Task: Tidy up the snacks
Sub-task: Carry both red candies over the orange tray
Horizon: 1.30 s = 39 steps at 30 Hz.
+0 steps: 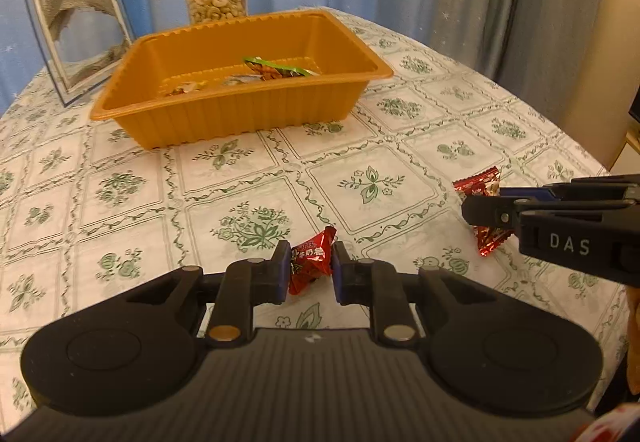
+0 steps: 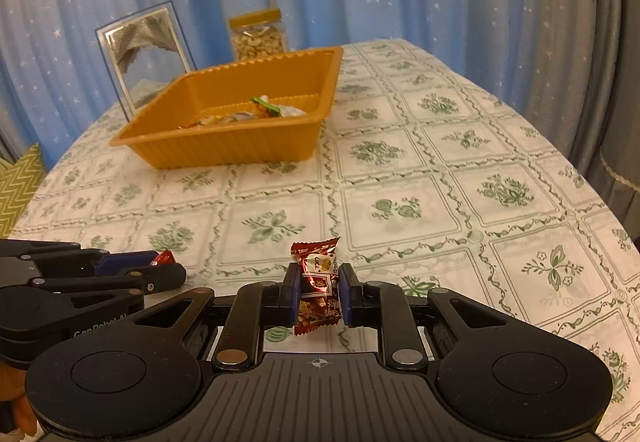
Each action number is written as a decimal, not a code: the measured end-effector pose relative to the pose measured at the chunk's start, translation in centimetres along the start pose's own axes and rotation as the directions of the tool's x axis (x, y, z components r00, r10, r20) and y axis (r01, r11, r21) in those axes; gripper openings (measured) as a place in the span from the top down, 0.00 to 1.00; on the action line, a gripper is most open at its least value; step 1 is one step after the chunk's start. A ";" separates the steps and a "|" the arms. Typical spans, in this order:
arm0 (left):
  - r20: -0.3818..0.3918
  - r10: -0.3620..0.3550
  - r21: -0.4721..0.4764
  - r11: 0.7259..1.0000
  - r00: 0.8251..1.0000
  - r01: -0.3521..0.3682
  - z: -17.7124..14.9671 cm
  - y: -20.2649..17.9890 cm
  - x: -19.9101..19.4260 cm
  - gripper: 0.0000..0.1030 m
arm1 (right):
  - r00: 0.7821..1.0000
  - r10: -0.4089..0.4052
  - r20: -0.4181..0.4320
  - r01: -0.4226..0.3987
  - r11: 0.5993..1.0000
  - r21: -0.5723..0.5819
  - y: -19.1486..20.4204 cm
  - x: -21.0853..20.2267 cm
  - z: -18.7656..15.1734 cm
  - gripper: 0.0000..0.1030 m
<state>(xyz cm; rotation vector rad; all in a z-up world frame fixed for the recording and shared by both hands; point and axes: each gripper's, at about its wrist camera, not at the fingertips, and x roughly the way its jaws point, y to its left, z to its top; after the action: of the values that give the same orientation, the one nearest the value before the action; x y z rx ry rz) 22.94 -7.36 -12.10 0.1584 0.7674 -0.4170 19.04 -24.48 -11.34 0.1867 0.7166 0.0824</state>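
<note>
Orange ribbed plastic tray (image 1: 224, 122) sits toward the far side of the worktop (image 1: 380, 162), holding a few wrapped snacks, one green-wrapped (image 1: 280, 68). Behind it: a clear jar of cashews (image 1: 216, 0) with yellow lid, and a framed mirror (image 1: 76, 30). Left hand-held gripper (image 1: 311, 268) is closed on a red candy (image 1: 310, 262), pads pressing both sides. Right hand-held gripper (image 2: 319, 292) likewise pinches a second red candy (image 2: 318, 282), wrapper upright between the pads. Both grippers are near the front of the worktop, side by side. Open patterned cloth lies between grippers and tray; worktop edge curves away on the right.
</note>
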 end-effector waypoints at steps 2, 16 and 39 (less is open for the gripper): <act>0.007 0.002 -0.019 1.000 1.000 -0.002 0.2 0.1 -0.8 0.82 | 1.000 0.010 0.011 -0.010 1.000 -0.004 0.3 -0.5 0.3 0.81; 0.071 0.026 -0.107 0.994 0.997 -0.018 2.0 1.1 -6.1 0.82 | 0.995 0.057 0.084 -0.054 0.998 -0.044 2.5 -4.3 2.1 0.81; 0.197 0.070 -0.160 0.986 0.978 -0.039 8.7 6.2 -4.7 0.82 | 0.982 0.109 0.156 -0.101 0.993 -0.058 3.3 -0.6 9.8 0.81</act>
<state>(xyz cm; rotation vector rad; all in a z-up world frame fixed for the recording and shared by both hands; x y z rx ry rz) 28.09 -2.78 -2.61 -0.0091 0.5906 -0.3143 24.98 -22.72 -3.07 0.1813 0.5448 0.1836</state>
